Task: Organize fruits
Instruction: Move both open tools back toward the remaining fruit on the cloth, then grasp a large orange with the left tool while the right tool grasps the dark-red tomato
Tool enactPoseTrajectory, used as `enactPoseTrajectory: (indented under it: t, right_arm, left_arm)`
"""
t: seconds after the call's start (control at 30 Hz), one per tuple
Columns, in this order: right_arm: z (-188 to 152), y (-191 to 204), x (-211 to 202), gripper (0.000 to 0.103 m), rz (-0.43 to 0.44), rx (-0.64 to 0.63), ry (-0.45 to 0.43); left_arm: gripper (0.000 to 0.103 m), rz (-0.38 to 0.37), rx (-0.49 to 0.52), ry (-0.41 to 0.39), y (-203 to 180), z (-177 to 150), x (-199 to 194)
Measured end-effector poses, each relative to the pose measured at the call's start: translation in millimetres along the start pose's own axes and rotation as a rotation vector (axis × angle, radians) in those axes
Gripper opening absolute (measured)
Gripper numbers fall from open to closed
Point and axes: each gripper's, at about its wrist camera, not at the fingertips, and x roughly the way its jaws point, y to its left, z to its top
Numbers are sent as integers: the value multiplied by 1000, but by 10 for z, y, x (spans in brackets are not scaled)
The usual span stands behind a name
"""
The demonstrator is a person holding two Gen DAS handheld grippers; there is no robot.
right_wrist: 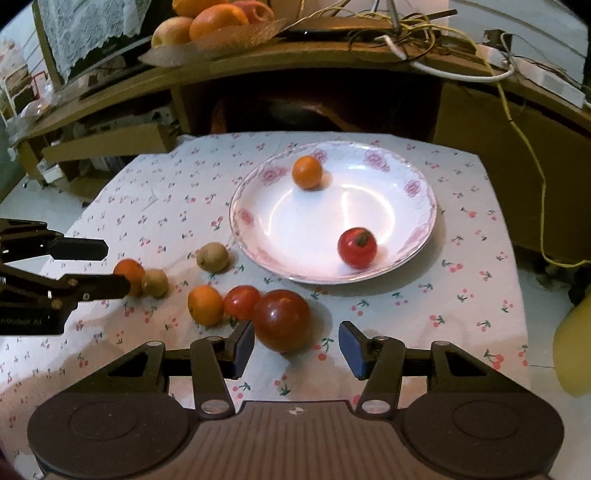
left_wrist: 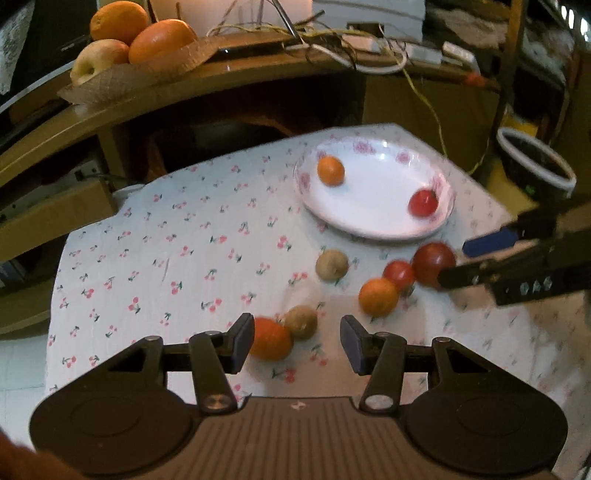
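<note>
A white floral plate holds a small orange and a tomato. On the cloth lie a large red apple, a small tomato, an orange, two kiwis and another orange. My left gripper is open, just above the near orange and kiwi. My right gripper is open, the apple just beyond its left finger.
A wooden desk stands behind the small cloth-covered table, with a tray of oranges and apples and cables on it. A dark pot stands at the right. A yellow object is at the right edge.
</note>
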Motion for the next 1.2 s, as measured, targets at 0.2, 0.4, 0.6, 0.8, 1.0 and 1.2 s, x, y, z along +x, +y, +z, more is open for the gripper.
enactPoseTrajectory:
  t: [0.2, 0.4, 0.6, 0.8, 1.0, 1.2]
  right_arm:
    - [-7, 41, 68, 53, 3, -26, 22]
    - [-14, 11, 79, 53, 6, -23, 32]
    - [-20, 13, 113, 53, 6, -26, 42]
    - [-11, 21, 142, 53, 7, -36, 48]
    - [-5, 3, 144, 50, 32, -32, 55]
    - [-3, 19, 181, 37, 44, -35, 68]
  left_arm:
    - [56, 23, 31, 17, 41, -64, 103]
    - [56, -2, 38, 28, 126, -84, 161]
    - [56, -25, 37, 29, 165, -81, 302]
    - [53, -36, 37, 46, 137, -104, 365]
    - [39, -62, 59, 57, 82, -127, 270]
    - [39, -83, 65, 64, 72, -163, 230]
